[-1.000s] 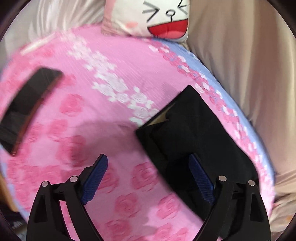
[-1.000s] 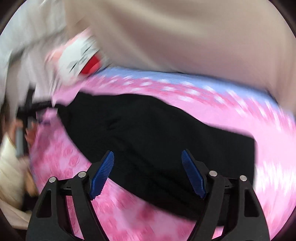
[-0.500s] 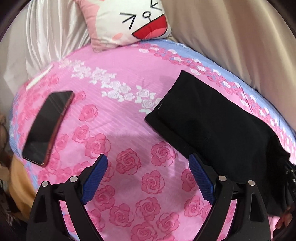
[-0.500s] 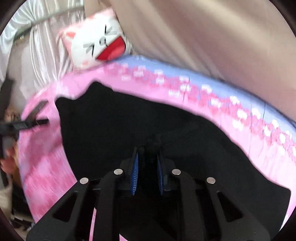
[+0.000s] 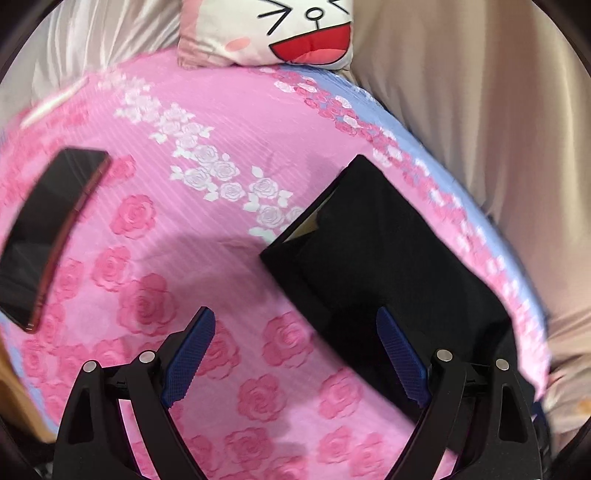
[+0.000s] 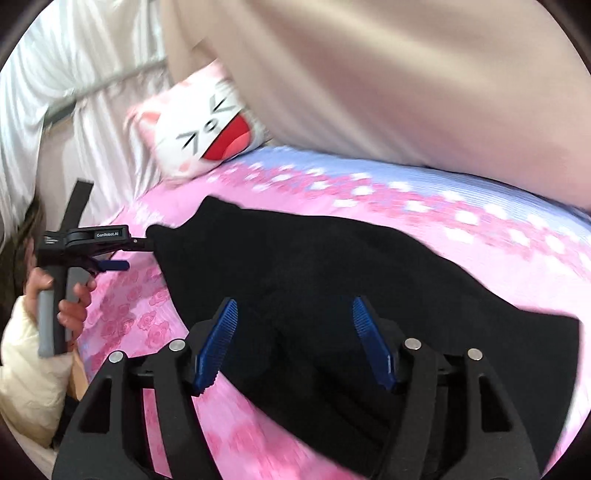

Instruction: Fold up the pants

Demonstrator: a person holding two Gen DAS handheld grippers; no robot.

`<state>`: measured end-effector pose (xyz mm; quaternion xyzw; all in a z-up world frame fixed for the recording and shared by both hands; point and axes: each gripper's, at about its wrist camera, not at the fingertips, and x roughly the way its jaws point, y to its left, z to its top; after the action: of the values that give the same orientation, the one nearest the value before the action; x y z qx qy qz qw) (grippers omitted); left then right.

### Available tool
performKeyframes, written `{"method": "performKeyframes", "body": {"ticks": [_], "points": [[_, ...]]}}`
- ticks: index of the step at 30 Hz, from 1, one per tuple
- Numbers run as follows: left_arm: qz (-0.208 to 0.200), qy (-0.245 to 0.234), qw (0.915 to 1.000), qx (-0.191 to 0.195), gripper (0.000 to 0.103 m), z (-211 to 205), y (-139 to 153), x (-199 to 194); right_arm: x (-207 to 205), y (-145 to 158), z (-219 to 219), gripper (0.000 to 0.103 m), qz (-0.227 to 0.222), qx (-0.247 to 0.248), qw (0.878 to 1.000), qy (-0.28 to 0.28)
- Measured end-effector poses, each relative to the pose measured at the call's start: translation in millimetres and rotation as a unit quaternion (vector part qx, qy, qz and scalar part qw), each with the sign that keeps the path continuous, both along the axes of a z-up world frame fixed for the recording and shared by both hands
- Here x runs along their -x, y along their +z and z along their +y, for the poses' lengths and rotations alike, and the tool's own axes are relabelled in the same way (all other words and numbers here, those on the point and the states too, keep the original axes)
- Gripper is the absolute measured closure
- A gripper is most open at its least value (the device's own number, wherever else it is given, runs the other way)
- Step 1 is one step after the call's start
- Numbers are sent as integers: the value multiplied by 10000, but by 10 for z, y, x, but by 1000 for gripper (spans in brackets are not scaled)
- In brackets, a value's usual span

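Black pants [image 5: 388, 273] lie folded on the pink rose-print bedsheet [image 5: 207, 229], toward the side of the bed where a blue strip borders the pink. In the left wrist view we see our left claw [image 5: 295, 354] spread wide with nothing between its blue pads [image 5: 188, 354]; one pad is over bare sheet, the other over the near part of the pants. At the far corner of the fold a top layer is lifted slightly, showing a paler lining beneath. A dark smartphone [image 5: 48, 232] lies flat on the sheet, well apart from the pants. A cartoon cat pillow [image 5: 291, 33] rests at the head of the bed, with beige curtain [image 5: 480, 129] behind it.

In the right wrist view our right claw [image 6: 295, 343] is also wide open and holds nothing, hovering over the pants [image 6: 332, 280], which spread darkly across the sheet [image 6: 129, 314]. Our left hand [image 6: 62, 295] grips the other tool's handle; its tip [image 6: 140, 242] sits at the pants' far corner, though blur leaves us unsure whether it touches the cloth. The pillow [image 6: 203, 136] appears beyond.
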<state>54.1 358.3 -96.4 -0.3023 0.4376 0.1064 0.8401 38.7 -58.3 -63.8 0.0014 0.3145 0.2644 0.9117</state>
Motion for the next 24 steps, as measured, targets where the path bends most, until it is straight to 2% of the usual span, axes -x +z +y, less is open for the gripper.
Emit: {"method": "performKeyframes", "body": {"ticks": [4, 9, 13, 14, 15, 17, 19, 21, 24], "points": [[69, -62, 9981, 602, 17, 92, -135, -217, 176, -24, -511, 39, 146, -54, 9978, -651], [175, 34, 9976, 676, 15, 132, -154, -421, 384, -127, -1003, 39, 333, -232, 9911, -1270], [203, 219, 9938, 1068, 17, 228, -167, -461, 481, -155, -1202, 38, 361, -285, 9874, -1512], [185, 198, 9933, 1122, 18, 241, -171, -477, 489, -166, -1242, 34, 374, -297, 9868, -1549], [155, 146, 9932, 1148, 33, 240, -168, -503, 493, -181, -1291, 32, 386, -316, 9856, -1618], [284, 134, 9944, 1009, 50, 219, -159, -533, 495, -206, -1344, 32, 421, -393, 9844, -1662], [264, 74, 9947, 988, 78, 189, -143, -537, 493, -211, -1374, 32, 420, -461, 9834, -1706], [252, -11, 9934, 1118, 86, 170, -149, -546, 484, -214, -1380, 32, 416, -491, 9832, -1709], [200, 11, 9928, 1177, 89, 150, -128, -535, 473, -220, -1385, 32, 419, -549, 9827, -1716]]}}
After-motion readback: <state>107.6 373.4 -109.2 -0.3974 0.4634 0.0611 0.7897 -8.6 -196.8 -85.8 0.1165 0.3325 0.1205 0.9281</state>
